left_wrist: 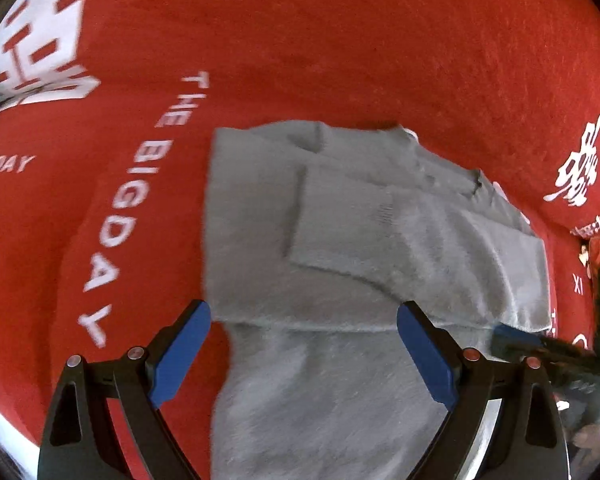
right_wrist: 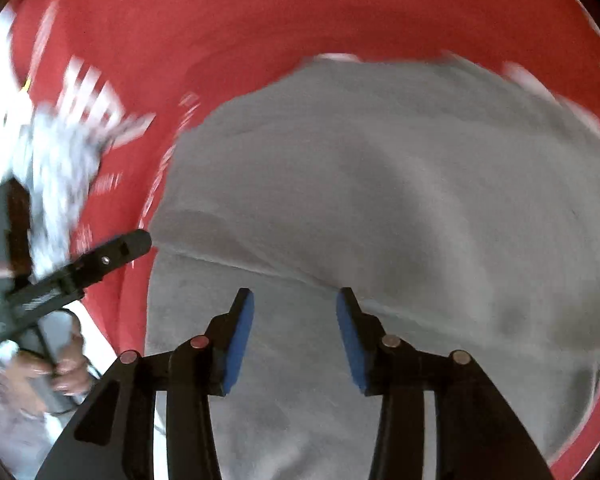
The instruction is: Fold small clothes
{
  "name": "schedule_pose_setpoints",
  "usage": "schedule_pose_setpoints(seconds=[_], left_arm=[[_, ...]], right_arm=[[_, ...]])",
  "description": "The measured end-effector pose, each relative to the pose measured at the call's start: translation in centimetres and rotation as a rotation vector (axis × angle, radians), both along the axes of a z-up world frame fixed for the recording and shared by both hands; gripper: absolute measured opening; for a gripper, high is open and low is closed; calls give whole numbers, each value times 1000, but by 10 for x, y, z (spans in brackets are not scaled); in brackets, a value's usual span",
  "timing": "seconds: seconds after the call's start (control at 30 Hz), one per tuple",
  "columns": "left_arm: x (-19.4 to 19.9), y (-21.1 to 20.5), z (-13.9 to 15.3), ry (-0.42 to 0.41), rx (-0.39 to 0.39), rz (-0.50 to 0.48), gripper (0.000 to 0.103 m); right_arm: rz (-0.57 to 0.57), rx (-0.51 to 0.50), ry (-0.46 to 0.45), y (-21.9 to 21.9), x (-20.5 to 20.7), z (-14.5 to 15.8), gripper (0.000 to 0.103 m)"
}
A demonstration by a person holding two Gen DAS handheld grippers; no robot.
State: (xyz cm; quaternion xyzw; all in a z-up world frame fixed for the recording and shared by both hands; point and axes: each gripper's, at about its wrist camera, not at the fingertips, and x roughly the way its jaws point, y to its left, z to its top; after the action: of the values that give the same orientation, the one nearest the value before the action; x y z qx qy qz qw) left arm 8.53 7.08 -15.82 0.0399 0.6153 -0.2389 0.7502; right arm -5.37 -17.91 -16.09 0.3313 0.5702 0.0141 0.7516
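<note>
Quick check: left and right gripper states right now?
Left gripper: open, holding nothing, over the grey garment.
Right gripper: open, holding nothing, garment beneath.

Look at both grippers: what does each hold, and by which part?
Nothing is held. The left gripper and right gripper both stand open above the grey sweater, pads clear of it.

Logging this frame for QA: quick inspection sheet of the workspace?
Surface: red cloth with white lettering.
Job's things: grey knit garment, partly folded, sleeve laid across the body.
Clutter: white patterned fabric at the far left, blurred.
Grippers: left gripper open over the garment's near edge; right gripper open, nothing between the pads.
Cables: nothing seen.
Surroundings: a hand holds the left gripper's handle.
</note>
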Motion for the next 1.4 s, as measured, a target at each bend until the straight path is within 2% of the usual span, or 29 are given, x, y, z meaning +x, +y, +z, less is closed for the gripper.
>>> schedule_pose_setpoints(seconds=[0.17,0.27,0.33,0.37,0.43,0.47,0.5,0.53,0.63,0.67,0.7,0.73,0.83,0.9,1.07,1.13,1.17,1.27,1.33,1.4], left_arm=[[25,-22,-17,47,-27,-1,96],[42,-31,-32,109,-35,13,96],[43,-34,-33,124,-44,17,78],[45,-37,-32,120,-29,14,74],[45,-40,-30,123,-34,-4,43],[45,-41,-29,131,-37,-18,33],[45,-42,-28,140,-44,-31,10],[45,-42,-27,148,-56,-39,6],[42,-41,-15,122,-95,-55,6],[40,-41,-9,111,-104,-58,6],[39,-40,-2,93,-113,-57,6],[38,-37,4,84,-118,-53,6],[30,-30,16,61,-135,-50,6],[23,-29,10,58,-112,-71,6],[5,-36,-21,61,1,-109,6],[2,-34,-25,44,45,-87,6],[2,-31,-22,14,80,-67,6],[2,-21,-15,-46,193,-34,7],[4,-15,-11,-37,197,-30,7],[3,-12,-7,-35,203,-34,7]], right_arm=[[-327,144,36,-69,-77,-13,47],[-495,233,29,-103,-115,-25,48],[-568,282,12,-114,-127,-32,48],[-601,305,2,-114,-127,-35,48],[-672,339,-21,-125,-140,-40,48],[-707,350,-30,-129,-144,-43,48],[-739,367,-40,-130,-147,-45,48],[-783,396,-54,-133,-150,-49,48],[-846,444,-73,-138,-155,-57,47],[-853,453,-75,-139,-152,-59,45],[-848,452,-73,-140,-149,-59,21],[-835,448,-74,-141,-146,-58,6],[-772,361,-125,-153,-144,-38,6],[-749,321,-130,-160,-150,-32,6],[-715,292,-74,-171,-166,-55,6],[-684,296,-62,-169,-168,-62,5],[-672,294,-64,-169,-171,-61,6],[-593,252,-23,-162,-171,-48,20],[-529,211,-17,-155,-173,-34,47],[-491,148,-38,-154,-175,-19,57]])
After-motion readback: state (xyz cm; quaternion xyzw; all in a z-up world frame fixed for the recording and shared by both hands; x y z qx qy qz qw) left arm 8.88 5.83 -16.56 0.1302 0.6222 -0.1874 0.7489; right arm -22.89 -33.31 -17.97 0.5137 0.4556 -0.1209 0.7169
